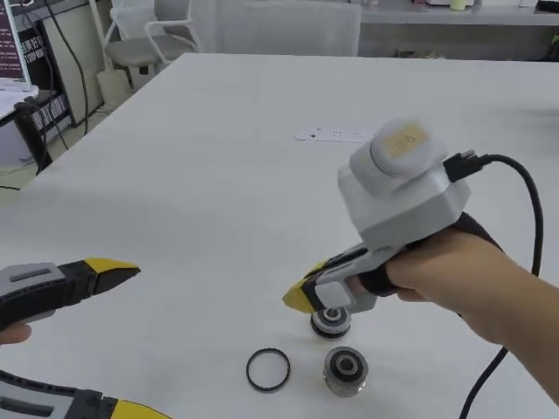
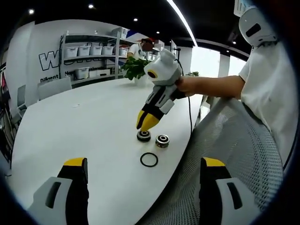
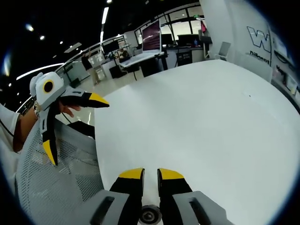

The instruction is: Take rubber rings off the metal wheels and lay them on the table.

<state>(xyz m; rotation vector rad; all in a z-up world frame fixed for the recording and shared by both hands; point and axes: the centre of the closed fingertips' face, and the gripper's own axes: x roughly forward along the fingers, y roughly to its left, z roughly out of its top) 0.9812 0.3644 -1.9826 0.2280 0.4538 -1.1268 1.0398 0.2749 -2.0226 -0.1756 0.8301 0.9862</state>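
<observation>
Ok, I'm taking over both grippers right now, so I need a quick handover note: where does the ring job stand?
Left gripper: open, empty, held off to the side above the table.
Right gripper: jaws almost together, low over the far wheel. I see no grip on it.
Far wheel: its rim looks dark, so it seems to wear its rubber ring still.
Near wheel: stands close beside it and looks bare.
Done: one loose rubber ring lies flat on the table next to the near wheel.
Left: pull the ring off the far wheel and lay it down.
</observation>
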